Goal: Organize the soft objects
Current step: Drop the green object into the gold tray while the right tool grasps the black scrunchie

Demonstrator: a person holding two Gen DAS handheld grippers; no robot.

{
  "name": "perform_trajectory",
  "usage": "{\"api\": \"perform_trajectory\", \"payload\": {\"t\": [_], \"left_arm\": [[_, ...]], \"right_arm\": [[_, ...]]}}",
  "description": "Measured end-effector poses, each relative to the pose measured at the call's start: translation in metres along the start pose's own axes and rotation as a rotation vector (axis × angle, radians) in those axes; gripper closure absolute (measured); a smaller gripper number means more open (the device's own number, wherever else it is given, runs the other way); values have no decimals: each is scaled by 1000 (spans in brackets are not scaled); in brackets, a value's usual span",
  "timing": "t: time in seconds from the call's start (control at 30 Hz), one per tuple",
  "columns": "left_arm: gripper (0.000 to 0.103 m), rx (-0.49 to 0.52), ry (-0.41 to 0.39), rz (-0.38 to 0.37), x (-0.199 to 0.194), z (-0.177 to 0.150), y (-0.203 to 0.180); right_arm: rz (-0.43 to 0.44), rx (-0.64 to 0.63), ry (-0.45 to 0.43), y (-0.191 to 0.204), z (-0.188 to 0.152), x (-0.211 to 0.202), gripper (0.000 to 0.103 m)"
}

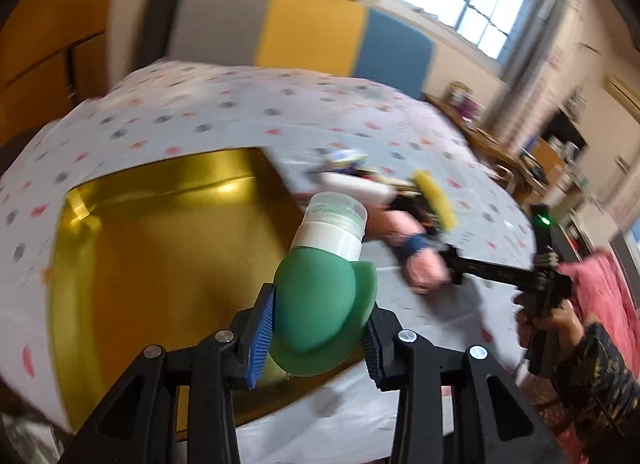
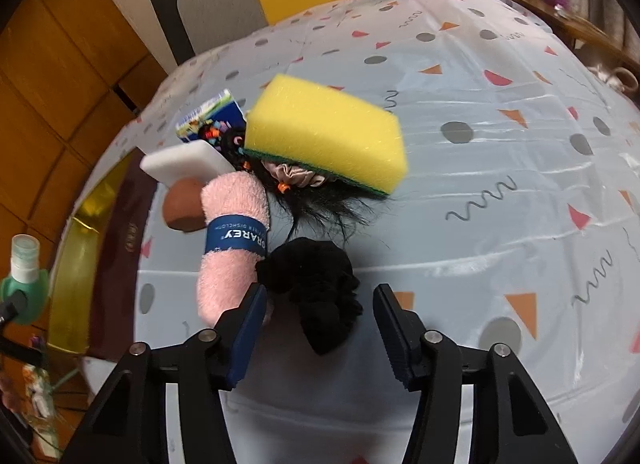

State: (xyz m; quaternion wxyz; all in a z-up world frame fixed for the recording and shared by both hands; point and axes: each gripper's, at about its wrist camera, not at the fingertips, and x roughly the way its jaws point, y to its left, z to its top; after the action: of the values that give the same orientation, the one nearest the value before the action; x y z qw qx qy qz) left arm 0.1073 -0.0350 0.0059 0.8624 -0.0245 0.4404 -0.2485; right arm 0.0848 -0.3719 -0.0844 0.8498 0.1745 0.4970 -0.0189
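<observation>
Right now, through my left wrist camera, my left tongs are clamped on the squashy green silicone travel bottle with a white collar and clear cap, gripping its soft belly just above the flared base. It hangs over the near edge of the shiny gold open box that sits on the desk with the confetti-patterned cloth. I judge the bottle light and yielding; the silicone looks grippy, so the belly is a fair hold, though too hard a squeeze could stress the cap. Farther off I can see my right tongs beside the blurred heap of soft things.

Through my right wrist camera, those right tongs stand apart, holding nothing, with the fuzzy black fabric scrunchie lying on the desk between the pads. It should be featherweight and fully compressible; I would close across its bunched middle. Just beside the left pad lies the rolled pink microfibre dishcloth with a blue paper band, best taken at the band. Behind sit the yellow sponge with a green scouring face, tilted atop a tangle of black hair ties, the white foam block and a brown rounded pad. The green bottle shows at far left.
</observation>
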Motion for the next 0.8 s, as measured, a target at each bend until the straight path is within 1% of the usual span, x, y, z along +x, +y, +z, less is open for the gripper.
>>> {"api": "perform_trajectory", "payload": {"t": [0.07,0.1,0.17,0.23,0.27,0.37,0.47,0.5,0.57,0.63,0.7,0.8], "left_arm": [[64,-38,10,57,2,0,24],[63,-65,7,86,4,0,39],[63,-124,13,137,8,4,67],[63,-169,10,184,12,7,90],[63,-199,11,213,14,10,102],[63,-246,13,254,23,18,130],[62,-248,20,301,37,27,147],[62,-250,29,310,42,30,150],[57,-246,51,321,54,35,156],[56,-256,58,352,60,38,162],[55,-242,56,380,62,39,162],[52,-245,37,384,57,41,163]], "right_arm": [[-5,2,12,2,2,9,65],[-13,4,26,3,3,15,68],[-34,14,35,0,4,23,84],[-45,23,25,-2,5,26,89],[-46,26,25,-2,5,26,90],[-41,20,28,-3,6,30,90],[-55,-12,33,-2,7,31,90],[-66,-26,35,0,7,33,90],[-81,-41,34,3,7,34,90],[-85,-43,31,5,7,35,90],[-88,-48,22,5,5,35,90],[-97,-62,16,8,2,36,90]]}}
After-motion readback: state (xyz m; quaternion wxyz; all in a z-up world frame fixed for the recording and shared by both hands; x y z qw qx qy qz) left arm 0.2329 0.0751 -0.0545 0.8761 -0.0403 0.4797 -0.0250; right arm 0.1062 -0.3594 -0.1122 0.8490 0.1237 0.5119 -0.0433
